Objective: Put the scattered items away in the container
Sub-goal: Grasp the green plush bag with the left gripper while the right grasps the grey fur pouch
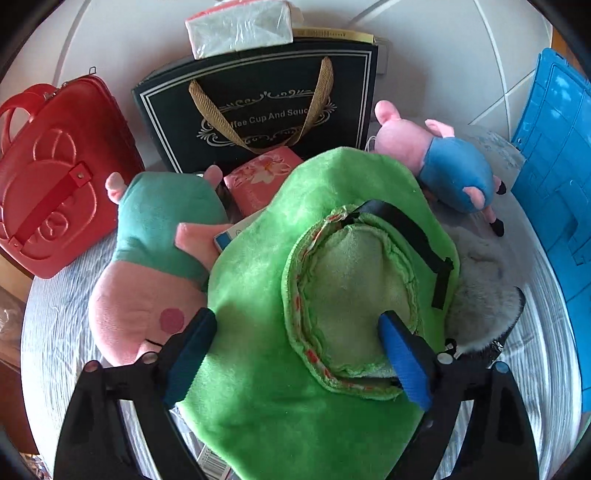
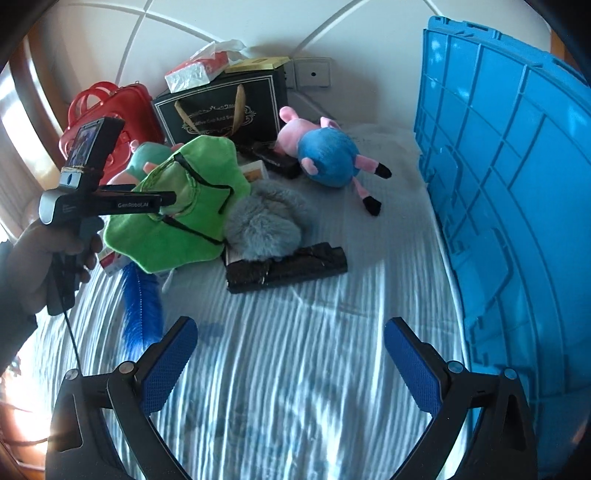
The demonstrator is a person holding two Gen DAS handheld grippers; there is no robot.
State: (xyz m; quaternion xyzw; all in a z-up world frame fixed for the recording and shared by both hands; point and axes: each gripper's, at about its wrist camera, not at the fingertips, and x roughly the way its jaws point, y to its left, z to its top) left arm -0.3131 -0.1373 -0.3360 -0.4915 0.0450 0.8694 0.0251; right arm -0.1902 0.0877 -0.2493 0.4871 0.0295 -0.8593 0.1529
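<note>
A green plush hat (image 1: 266,280) with a black strap lies on the pile, crown opening up. My left gripper (image 1: 295,332) is open, its jaws straddling the hat, the right pad (image 1: 404,360) inside the opening. In the right wrist view the left gripper (image 2: 162,201) sits at the green hat (image 2: 177,218). My right gripper (image 2: 291,365) is open and empty above the striped cloth. The blue crate (image 2: 509,206) stands at the right. A pig plush in blue (image 2: 325,155), a pig plush in teal (image 1: 155,258) and a grey fur item (image 2: 266,221) lie around.
A red case (image 1: 48,184), a black gift bag (image 1: 258,107) with a tissue pack (image 1: 240,26) on it stand at the back. A pink packet (image 1: 262,177), a black box (image 2: 288,266) and a blue feather (image 2: 142,302) lie on the striped cloth (image 2: 295,369).
</note>
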